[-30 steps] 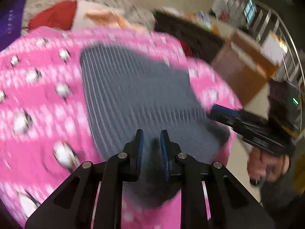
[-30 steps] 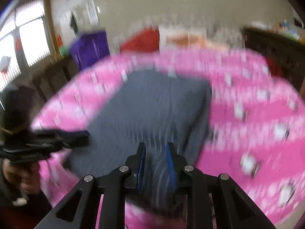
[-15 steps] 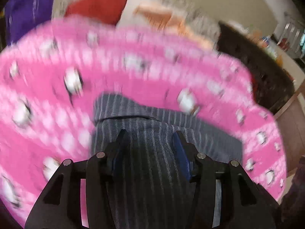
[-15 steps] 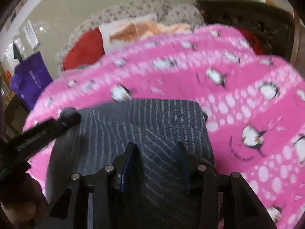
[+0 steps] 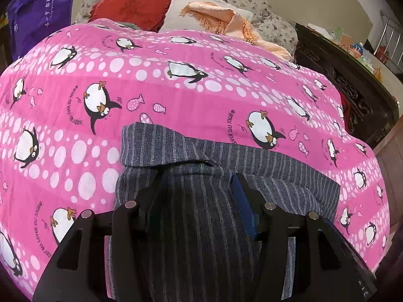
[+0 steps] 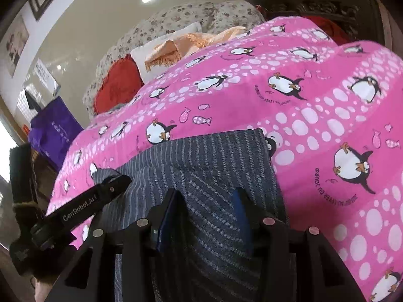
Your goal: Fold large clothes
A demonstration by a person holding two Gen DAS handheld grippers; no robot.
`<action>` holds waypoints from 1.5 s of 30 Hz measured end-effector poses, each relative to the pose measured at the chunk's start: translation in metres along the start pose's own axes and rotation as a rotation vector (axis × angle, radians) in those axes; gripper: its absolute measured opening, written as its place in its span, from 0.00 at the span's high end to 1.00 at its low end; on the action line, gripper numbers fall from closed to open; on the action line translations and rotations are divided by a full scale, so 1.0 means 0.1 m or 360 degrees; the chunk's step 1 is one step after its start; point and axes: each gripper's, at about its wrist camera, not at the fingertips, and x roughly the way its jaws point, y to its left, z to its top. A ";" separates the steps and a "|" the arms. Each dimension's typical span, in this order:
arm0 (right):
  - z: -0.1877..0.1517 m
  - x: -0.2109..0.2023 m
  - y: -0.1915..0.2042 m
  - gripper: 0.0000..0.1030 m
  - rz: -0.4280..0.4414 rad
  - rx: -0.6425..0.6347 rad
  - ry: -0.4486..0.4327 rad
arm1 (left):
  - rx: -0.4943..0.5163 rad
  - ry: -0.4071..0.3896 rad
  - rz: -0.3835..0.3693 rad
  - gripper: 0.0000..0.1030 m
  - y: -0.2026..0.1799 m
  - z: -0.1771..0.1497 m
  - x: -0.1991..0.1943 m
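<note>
- Grey striped garment (image 5: 201, 216), folded, is laid on a pink penguin bedspread (image 5: 201, 93) at its near edge.
- Left gripper (image 5: 199, 188): jaws opening, released, poised over the cloth.
- Right gripper (image 6: 206, 201): jaws released, cloth seen between, not pinched.

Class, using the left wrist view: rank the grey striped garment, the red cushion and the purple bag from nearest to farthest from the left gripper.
1. Grey striped garment: directly under the left gripper, lying on the pink blanket.
2. Red cushion: beyond the blanket's far edge, left of centre.
3. Purple bag: far upper left, off the bed, seemingly behind the cushion.
</note>
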 end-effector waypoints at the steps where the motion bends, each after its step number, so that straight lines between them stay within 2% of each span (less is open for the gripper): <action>1: 0.00 0.00 -0.01 0.58 0.0014 0.0015 -0.0006 | -0.0001 0.0000 -0.0003 0.48 0.00 0.00 0.00; 3: 0.01 0.00 -0.01 0.58 0.0020 0.0024 -0.0005 | 0.0000 0.0003 -0.0002 0.48 0.00 0.00 0.01; 5: 0.01 -0.01 -0.01 0.58 0.0021 0.0022 -0.0007 | 0.0004 0.0008 -0.0016 0.42 0.00 0.00 0.00; 6: 0.01 0.00 -0.01 0.57 0.0022 0.0028 -0.0003 | 0.0009 0.0021 -0.0058 0.33 0.00 0.01 0.00; 7: 0.02 0.00 -0.01 0.56 0.0020 0.0026 0.0004 | 0.0009 0.0039 -0.0101 0.31 0.01 0.02 0.00; 9: 0.05 -0.03 0.01 0.55 0.0042 0.0032 0.0031 | -0.0030 0.0073 -0.0218 0.31 0.10 0.08 -0.14; 11: 0.12 -0.26 -0.04 0.53 0.0148 0.0101 0.0023 | -0.0100 0.0020 -0.0344 0.30 0.27 0.09 -0.44; 12: 0.16 -0.41 -0.05 0.41 0.0234 0.0105 0.0000 | -0.0100 -0.0011 -0.0386 0.30 0.36 0.07 -0.60; 13: 0.19 -0.59 -0.06 0.30 0.0279 0.0068 -0.0037 | -0.0062 -0.0044 -0.0406 0.26 0.44 0.04 -0.74; 14: 0.21 -0.79 -0.08 0.03 0.0272 -0.0007 -0.0094 | -0.0017 -0.0067 -0.0395 0.23 0.50 -0.02 -0.84; 15: 0.21 -0.98 -0.12 0.00 0.0265 -0.0072 -0.0170 | 0.0020 -0.0078 -0.0371 0.22 0.56 -0.08 -0.90; 16: 0.19 -1.11 -0.16 0.00 0.0261 -0.0110 -0.0224 | 0.0062 -0.0075 -0.0356 0.22 0.63 -0.17 -0.94; 17: 0.17 -1.19 -0.23 0.00 0.0241 -0.0156 -0.0222 | 0.0099 -0.0048 -0.0374 0.22 0.68 -0.26 -0.95; 19: 0.10 -1.21 -0.38 0.00 0.0257 -0.0188 -0.0131 | 0.0156 0.0038 -0.0395 0.23 0.73 -0.47 -0.88; 22: -0.11 -0.99 -0.61 0.00 0.0335 -0.0140 0.0060 | 0.0209 0.0133 -0.0465 0.22 0.73 -0.76 -0.77; 26: -0.31 -0.70 -0.82 0.00 0.0408 0.0046 0.0231 | 0.0293 0.0062 -0.0489 0.20 0.60 -1.00 -0.86; 29: -0.37 -0.55 -0.83 0.00 0.0603 0.0134 0.0296 | 0.0350 0.0057 -0.0485 0.15 0.53 -1.07 -0.86; 32: -0.35 -0.41 -0.71 0.00 0.0779 0.0086 0.0408 | 0.0312 0.0084 -0.0537 0.12 0.56 -1.04 -0.82; 33: -0.33 -0.35 -0.67 0.00 0.0816 0.0073 0.0436 | 0.0301 0.0084 -0.0551 0.12 0.57 -1.03 -0.81; 37: -0.26 -0.24 -0.59 0.00 0.0826 0.0040 0.0411 | 0.0302 0.0075 -0.0554 0.12 0.57 -1.02 -0.80; 38: -0.24 -0.23 -0.56 0.06 0.0853 0.0016 0.0390 | 0.0300 0.0075 -0.0556 0.12 0.57 -1.02 -0.80; 39: -0.23 -0.24 -0.53 0.24 0.0851 -0.0022 0.0344 | 0.0297 0.0076 -0.0561 0.12 0.57 -1.01 -0.79; 41: -0.24 -0.26 -0.49 0.41 0.0787 -0.0125 0.0285 | 0.0285 0.0078 -0.0574 0.12 0.59 -1.01 -0.79; 42: -0.26 -0.26 -0.47 0.47 0.0724 -0.0190 0.0259 | 0.0281 0.0084 -0.0579 0.12 0.59 -0.99 -0.78; 45: -0.28 -0.25 -0.41 0.50 0.0604 -0.0279 0.0212 | 0.0273 0.0102 -0.0575 0.12 0.61 -0.93 -0.76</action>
